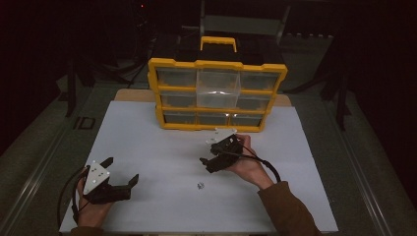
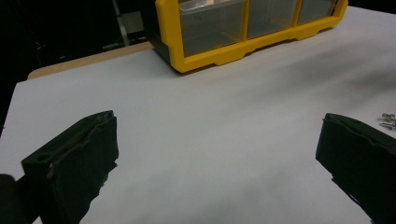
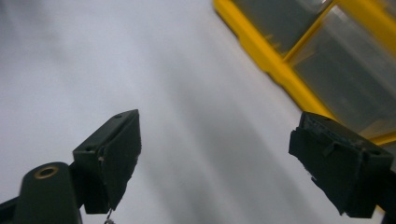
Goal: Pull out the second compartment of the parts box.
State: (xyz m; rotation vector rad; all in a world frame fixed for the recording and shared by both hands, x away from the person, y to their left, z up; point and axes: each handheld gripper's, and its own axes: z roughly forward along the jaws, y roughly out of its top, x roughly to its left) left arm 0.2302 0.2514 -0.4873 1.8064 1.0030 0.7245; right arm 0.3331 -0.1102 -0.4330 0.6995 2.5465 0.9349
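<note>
A small cluster of metal screws [image 1: 200,185] is seen lying on the white surface [image 1: 162,147], low in the centre of the high view, between the two grippers and touched by neither. The same screws [image 2: 387,120] are glimpsed at the right edge of the left gripper view.

Right gripper [image 1: 210,160]: jaws spread wide, nothing held; hovering just above and right of the screws, gripped by a hand [image 1: 248,164] entering from the lower right, sleeve visible.

Left gripper [image 1: 121,173]: jaws also wide apart, empty; held at lower left, well apart from the screws.

A yellow drawer organiser [image 1: 216,64] is stood at the upper centre, one clear drawer [image 1: 218,88] pulled out. Broad bare surface is left between organiser and grippers.
</note>
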